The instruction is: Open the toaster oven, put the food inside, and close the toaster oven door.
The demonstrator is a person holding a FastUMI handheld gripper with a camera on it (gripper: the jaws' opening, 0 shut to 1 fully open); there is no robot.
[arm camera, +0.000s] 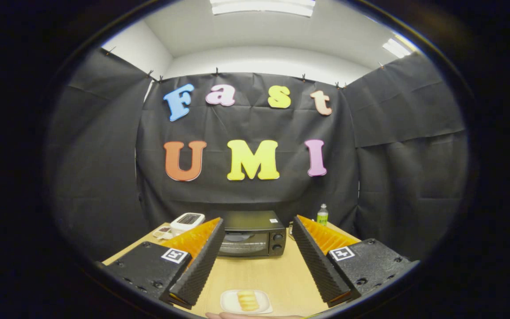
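The gripper stood wide, its two fingers splayed apart and pressing on nothing. Bare tabletop lay between them, giving an unobstructed lane from the near edge up to the toaster oven. The oven sat at the far side of the wooden table, beyond the fingertips and roughly centred between them, close against the black cloth wall. Its door was shut, the glass front facing the gripper, with two round knobs stacked on its right side.

At the near edge of the table, between the fingers and below them, lay a small white plate carrying a pale yellow piece of food. Part of a hand showed just beneath the plate.

Left of the oven stood a white appliance with a dark top, and small items lay beside it, too small to identify. Right of the oven a bottle with a green label stood upright. Ceiling lights lit the booth from above.
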